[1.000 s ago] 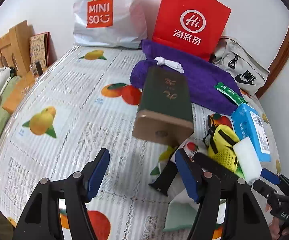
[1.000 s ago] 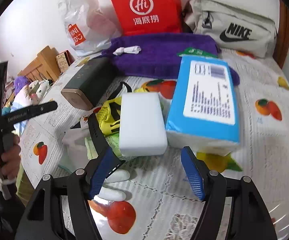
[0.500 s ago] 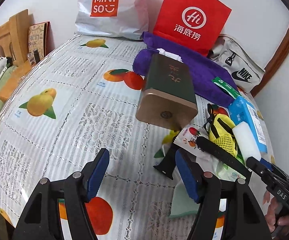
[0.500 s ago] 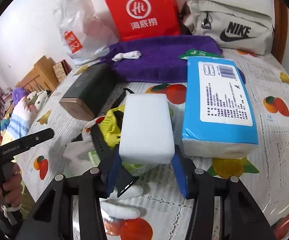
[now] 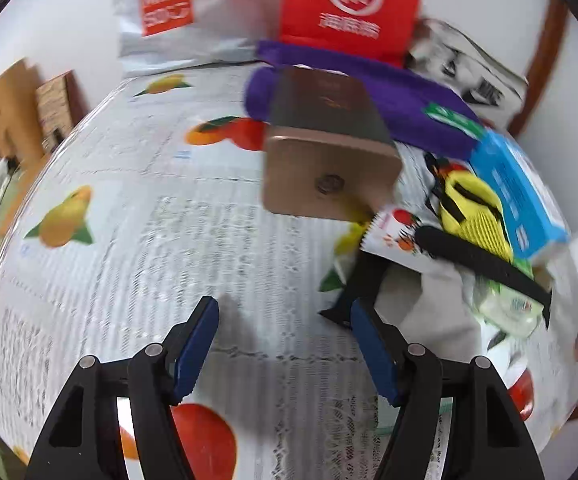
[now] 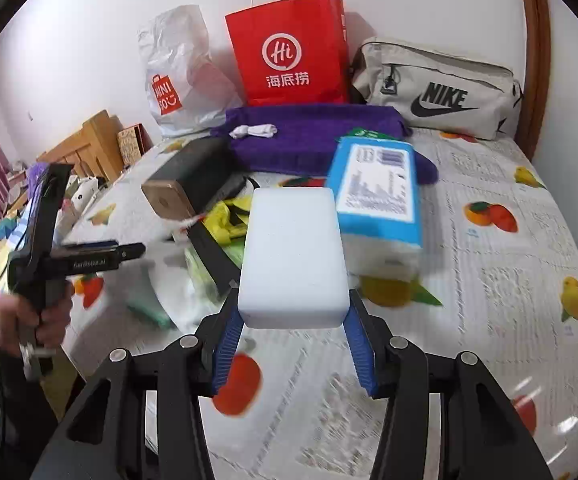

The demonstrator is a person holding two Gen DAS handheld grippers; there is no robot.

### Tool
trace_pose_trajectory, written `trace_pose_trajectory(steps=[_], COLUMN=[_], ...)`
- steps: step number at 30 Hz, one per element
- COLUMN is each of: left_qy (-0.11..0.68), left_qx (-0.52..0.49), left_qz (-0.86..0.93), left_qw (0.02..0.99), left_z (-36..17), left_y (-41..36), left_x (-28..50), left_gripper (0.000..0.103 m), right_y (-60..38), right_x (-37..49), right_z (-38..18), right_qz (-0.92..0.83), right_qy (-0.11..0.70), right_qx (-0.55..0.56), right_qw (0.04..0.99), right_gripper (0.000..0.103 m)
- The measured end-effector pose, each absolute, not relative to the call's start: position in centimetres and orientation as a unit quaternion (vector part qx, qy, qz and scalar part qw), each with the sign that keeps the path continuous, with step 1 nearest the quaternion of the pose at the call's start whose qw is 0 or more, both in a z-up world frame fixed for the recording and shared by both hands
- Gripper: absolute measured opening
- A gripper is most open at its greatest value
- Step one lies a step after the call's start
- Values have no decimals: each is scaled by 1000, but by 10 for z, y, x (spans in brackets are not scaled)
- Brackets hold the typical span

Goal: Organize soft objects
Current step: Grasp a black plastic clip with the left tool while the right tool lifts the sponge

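Now white sponge block [image 6: 293, 256] between right tongs [image 6: 293, 346], lifted.

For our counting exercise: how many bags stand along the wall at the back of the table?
3: a white Miniso plastic bag on the left, a red paper carrier bag in the middle, and a grey Nike waist bag on the right. Others may be hidden.

A white wall [image 6: 89, 40] rises far beyond the fingers; a wooden headboard [image 6: 85, 144] stands left, dark wood trim [image 6: 535, 60] right.
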State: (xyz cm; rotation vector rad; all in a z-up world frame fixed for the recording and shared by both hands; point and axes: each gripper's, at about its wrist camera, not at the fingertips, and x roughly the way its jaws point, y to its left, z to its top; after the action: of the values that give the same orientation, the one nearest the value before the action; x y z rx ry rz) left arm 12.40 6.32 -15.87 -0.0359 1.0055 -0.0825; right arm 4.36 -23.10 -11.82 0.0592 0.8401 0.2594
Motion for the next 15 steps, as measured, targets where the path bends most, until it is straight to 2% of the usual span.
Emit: trace_pose_trajectory(steps=[5,10,12,13,14,15], left_qy=[479,470,463,461,460,459], left_qx=[4,76,80,76,75,75], left_qz=[-86,-97,-117,-127,-126,-124], left_qw=[873,874,875,875,876,876], left_z=[-159,-166,-165,-163,-163,-162], left_y=[49,27,24,24,24,24], left_x=[132,141,139,137,137,136], left_gripper=[67,67,50,33,25,25], right_y=[-250,-255,-253,-251,-248,-246], right_x=[41,45,48,50,52,53], right_z=[-140,-158,-163,-166,-169,-170], right_qz=[102,88,85,84,79,74], right_qy=[432,450,458,463,465,464], right_qx=[42,44,39,32,21,14], right_qw=[895,887,884,882,882,883], right_gripper=[49,50,51,56,60,67])
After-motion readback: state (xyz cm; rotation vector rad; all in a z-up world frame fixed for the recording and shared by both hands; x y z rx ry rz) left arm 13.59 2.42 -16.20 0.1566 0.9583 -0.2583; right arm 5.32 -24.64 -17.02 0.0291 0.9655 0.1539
